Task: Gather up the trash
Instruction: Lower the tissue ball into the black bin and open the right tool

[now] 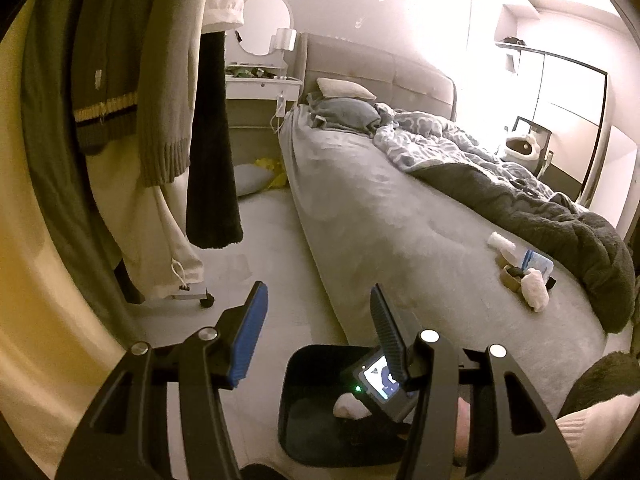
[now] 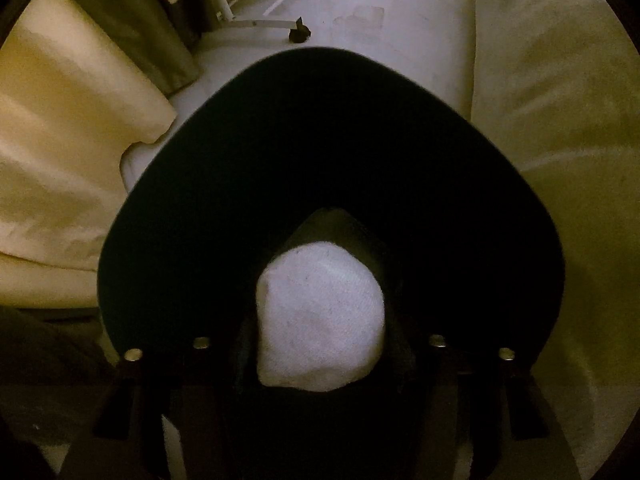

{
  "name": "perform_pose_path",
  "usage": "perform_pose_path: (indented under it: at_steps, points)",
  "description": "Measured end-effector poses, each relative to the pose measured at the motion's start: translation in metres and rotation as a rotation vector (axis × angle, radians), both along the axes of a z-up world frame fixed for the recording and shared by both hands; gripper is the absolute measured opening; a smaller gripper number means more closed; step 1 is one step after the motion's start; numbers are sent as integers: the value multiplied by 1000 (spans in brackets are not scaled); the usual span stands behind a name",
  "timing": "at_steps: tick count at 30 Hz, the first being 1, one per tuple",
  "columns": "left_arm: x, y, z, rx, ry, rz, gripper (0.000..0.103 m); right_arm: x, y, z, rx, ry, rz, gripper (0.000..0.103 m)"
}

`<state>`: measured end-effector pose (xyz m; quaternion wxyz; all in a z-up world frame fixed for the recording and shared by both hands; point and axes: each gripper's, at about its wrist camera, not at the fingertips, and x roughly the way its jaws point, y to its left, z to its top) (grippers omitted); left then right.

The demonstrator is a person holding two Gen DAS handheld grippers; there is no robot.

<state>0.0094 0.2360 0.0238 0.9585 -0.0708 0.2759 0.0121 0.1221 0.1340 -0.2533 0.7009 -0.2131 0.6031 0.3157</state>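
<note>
My left gripper (image 1: 318, 292) hangs open over the floor beside the bed, with nothing between its blue pads. Below it a black trash bin (image 1: 287, 404) stands on the floor. The right gripper's small lit screen (image 1: 380, 384) shows over the bin. In the right wrist view my right gripper (image 2: 320, 240) points down into the bin (image 2: 320, 120). A white tissue wad (image 2: 320, 320) sits between its dark fingers, with thin dark slivers on either side. On the bed lie more trash items: a white wad (image 1: 534, 290), a cardboard roll (image 1: 510, 276) and a blue-white packet (image 1: 538, 262).
A wheeled clothes rack (image 1: 206, 300) with hanging garments (image 1: 160, 100) fills the left side. The bed (image 1: 380, 220) carries a dark blanket (image 1: 560, 232) on its right. A white vanity (image 1: 260, 80) stands at the bed's head. A cream curtain (image 2: 60, 140) hangs left of the bin.
</note>
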Motion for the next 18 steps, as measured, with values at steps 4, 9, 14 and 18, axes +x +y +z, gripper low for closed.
perform_pose_path:
  at_steps: [4,9,14,18]
  points:
    - [-1,-3,5,13,-13,-1,56,-4,0,7,28,0,3,81]
    - [1,-11,13,35,-39,-6,56,-9,1,32,75,-38,30,84]
    - [3,-24,25,71,-66,-14,57,-13,-8,80,165,-92,35,84]
    - [7,-38,34,87,-85,-29,58,-16,-14,119,240,-159,49,87]
